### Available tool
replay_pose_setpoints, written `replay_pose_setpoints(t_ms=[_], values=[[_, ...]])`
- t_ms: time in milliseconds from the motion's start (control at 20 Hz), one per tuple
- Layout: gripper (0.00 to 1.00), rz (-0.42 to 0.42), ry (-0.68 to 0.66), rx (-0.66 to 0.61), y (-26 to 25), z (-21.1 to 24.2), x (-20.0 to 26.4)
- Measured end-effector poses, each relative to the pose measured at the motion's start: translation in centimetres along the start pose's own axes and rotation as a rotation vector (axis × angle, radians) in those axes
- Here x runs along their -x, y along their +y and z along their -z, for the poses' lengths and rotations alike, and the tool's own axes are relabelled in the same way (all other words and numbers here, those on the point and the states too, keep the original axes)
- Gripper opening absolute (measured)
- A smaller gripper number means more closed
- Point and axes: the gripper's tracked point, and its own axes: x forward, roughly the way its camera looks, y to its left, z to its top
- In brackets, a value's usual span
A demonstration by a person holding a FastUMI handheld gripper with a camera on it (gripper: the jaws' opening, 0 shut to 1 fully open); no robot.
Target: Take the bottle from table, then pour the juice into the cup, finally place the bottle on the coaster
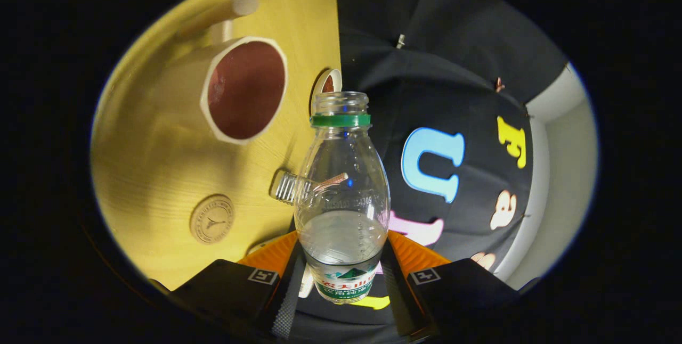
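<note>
Now the gripper [341,280] pinches the uncapped bottle [341,195] between both fingers, clear liquid pooled low inside. Beyond it the cup [246,88] shows a reddish interior above the table [149,173]; the coaster [212,219] lies nearby.

Clear bottle [341,195] with green neck ring; cream cup [242,91], dark red inside.

Warm, fairly dim light falls on the yellow bench [160,163], the cup [234,93] throws a soft shadow, fisheye bending curves the edges, and focus stays sharp.
</note>
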Motion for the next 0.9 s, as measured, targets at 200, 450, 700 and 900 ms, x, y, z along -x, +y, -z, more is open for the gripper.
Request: replay_pose_setpoints(t_ms=[200, 450, 700, 900], values=[[0.74, -0.068, 0.023, -0.297, 0.9, -0.1, 0.9], [0.75, -0.122, -0.051, -0.632, 0.5, -2.7, 1.7], [0.75, -0.110, -0.115, -0.975, -1.6, -3.9, 2.3], [0.75, -0.109, -0.138, -1.157, -3.1, -2.9, 1.5]])
